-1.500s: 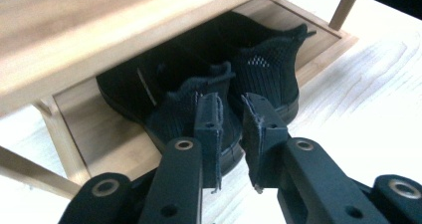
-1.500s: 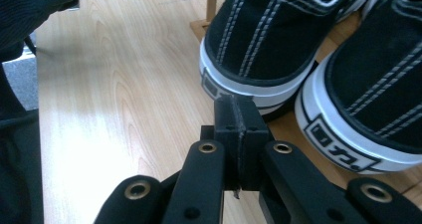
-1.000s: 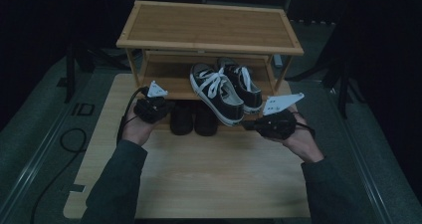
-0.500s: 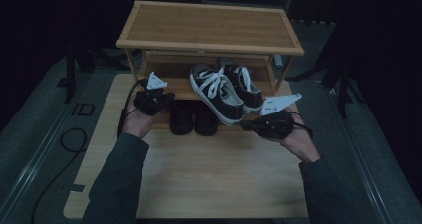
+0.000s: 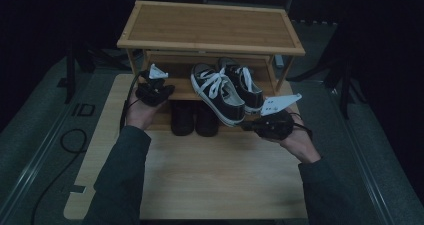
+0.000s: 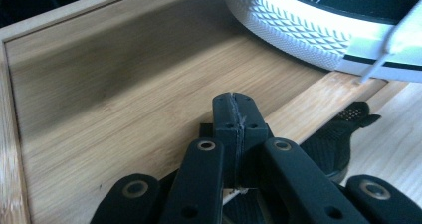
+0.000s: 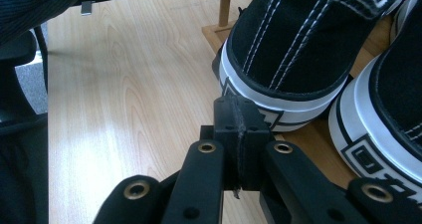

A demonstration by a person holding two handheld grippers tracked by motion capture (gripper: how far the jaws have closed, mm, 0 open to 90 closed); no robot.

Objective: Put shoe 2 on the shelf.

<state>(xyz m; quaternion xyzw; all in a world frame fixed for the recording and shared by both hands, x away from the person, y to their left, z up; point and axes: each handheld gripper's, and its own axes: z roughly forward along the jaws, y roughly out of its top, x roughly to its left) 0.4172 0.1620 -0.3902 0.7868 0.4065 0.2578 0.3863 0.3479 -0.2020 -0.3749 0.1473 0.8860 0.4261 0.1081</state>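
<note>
The pair of black canvas sneakers with white laces and white rubber soles sits on the lower shelf of the bamboo two-tier shoe rack, heels hanging a little over the shelf's front edge. In the right gripper view the nearer sneaker's heel stands just ahead of the right gripper, close to its tips though I cannot tell whether they touch; its jaws are pressed together with nothing between them. The second sneaker's heel lies off to that gripper's right.

Compared with the earlier high views, the right gripper has kept its place by the heels, while the left gripper has risen and moved forward, from beside the pair of dark shoes under the shelf to the shelf's open left part. In the left gripper view it is clenched empty too, with bare shelf board ahead of it and a sneaker's white patterned sole up to its right.

Judged from this, the sneakers are untouched and no grasp has begun. The left hand's shift looks like a move toward the sneakers' toe side, to match the right one at the heels. Both grippers would have to open before taking anything. The light wooden worktop lies behind them, toward the person.
</note>
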